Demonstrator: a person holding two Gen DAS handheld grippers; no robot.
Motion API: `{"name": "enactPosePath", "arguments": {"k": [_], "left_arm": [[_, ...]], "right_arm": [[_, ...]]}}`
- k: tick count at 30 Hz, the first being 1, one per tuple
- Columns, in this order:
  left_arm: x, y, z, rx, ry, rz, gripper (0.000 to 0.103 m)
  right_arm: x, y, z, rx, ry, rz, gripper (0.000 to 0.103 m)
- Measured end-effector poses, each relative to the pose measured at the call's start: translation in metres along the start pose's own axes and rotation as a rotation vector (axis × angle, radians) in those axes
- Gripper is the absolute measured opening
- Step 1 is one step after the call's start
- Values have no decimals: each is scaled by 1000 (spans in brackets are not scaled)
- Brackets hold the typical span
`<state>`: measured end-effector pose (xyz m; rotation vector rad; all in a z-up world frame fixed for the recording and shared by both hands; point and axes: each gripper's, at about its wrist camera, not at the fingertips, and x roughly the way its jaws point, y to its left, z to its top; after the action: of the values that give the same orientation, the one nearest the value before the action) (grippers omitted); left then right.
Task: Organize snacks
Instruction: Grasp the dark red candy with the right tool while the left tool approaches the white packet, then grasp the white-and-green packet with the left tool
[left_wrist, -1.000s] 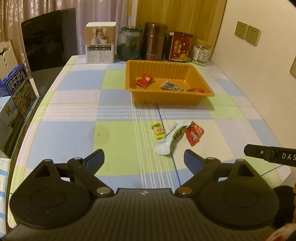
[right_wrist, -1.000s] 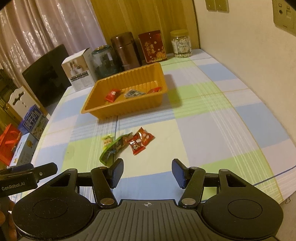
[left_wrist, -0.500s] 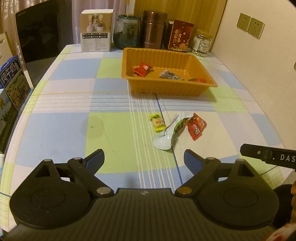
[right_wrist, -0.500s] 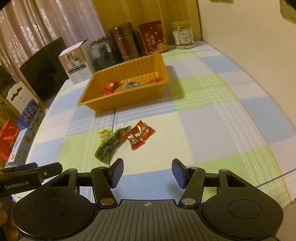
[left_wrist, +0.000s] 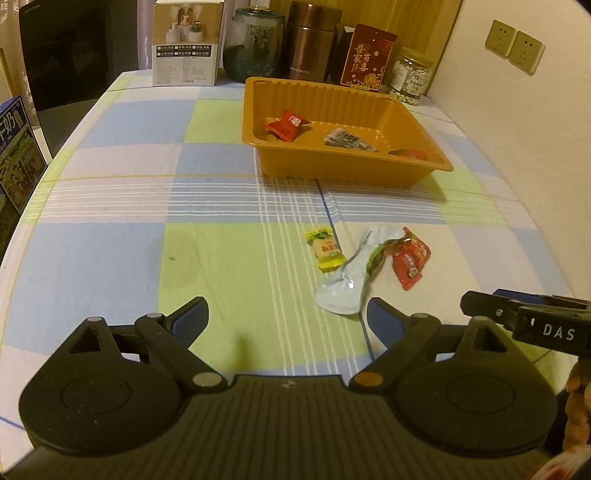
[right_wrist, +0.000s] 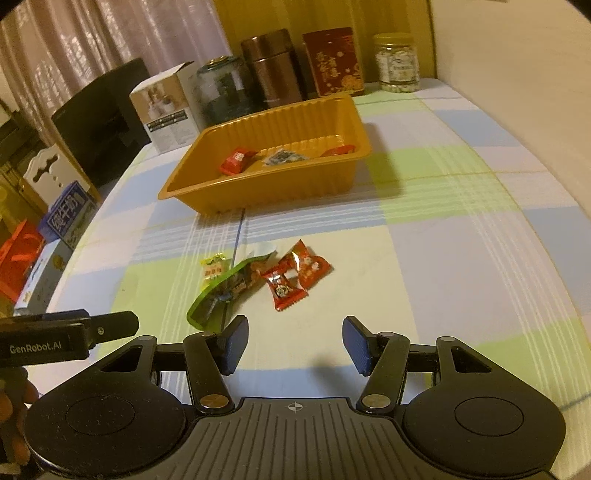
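An orange tray (left_wrist: 424, 129) (right_wrist: 192, 188) stands mid-table with three wrapped snacks in it, one of them red (left_wrist: 288, 123) (right_wrist: 236, 160). In front of it on the checked cloth lie a small yellow candy (left_wrist: 325, 251) (right_wrist: 213, 268), a long green and silver packet (left_wrist: 351, 277) (right_wrist: 225, 288) and two red candies (left_wrist: 408, 260) (right_wrist: 282, 290). My left gripper (left_wrist: 288, 317) hovers open just short of the silver packet, nothing between its fingers. My right gripper (right_wrist: 293, 341) is open and empty just short of the red candies.
Along the back edge stand a white box (left_wrist: 186, 42), a glass jar (left_wrist: 255, 44), a brown flask (left_wrist: 314, 40), a red tin (left_wrist: 365, 55) and a nut jar (left_wrist: 410, 75). A wall runs along the right. Milk cartons (right_wrist: 62, 218) and a dark chair (left_wrist: 62, 55) are left.
Both grippers have moved forward and down toward the loose snacks, which now sit closer and lower in each view. Jaw openings look the same. The snacks have not moved.
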<state>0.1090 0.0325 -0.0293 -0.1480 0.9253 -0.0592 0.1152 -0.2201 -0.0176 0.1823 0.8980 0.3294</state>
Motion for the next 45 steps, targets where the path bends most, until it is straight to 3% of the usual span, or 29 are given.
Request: {"name": "enactPosePath", "arguments": {"k": [4, 8, 22, 27, 36, 42, 45], "left_arm": [[13, 5, 4, -4, 7, -8, 92], [23, 9, 8, -6, 13, -18, 92], [48, 19, 11, -2, 22, -72, 91], [53, 13, 13, 17, 19, -111, 90], [77, -7, 26, 76, 38, -212, 77], [96, -23, 28, 102, 71, -243, 59], [96, -30, 27, 131, 76, -236, 39]], "right_arm": [[19, 4, 4, -33, -3, 20, 57], [39, 10, 9, -85, 0, 43, 47], [93, 23, 18, -250, 22, -10, 33], [97, 25, 14, -290, 27, -30, 18], [67, -2, 11, -140, 13, -51, 17], [59, -16, 6, -96, 20, -66, 17], [57, -15, 6, -91, 15, -61, 17]]}}
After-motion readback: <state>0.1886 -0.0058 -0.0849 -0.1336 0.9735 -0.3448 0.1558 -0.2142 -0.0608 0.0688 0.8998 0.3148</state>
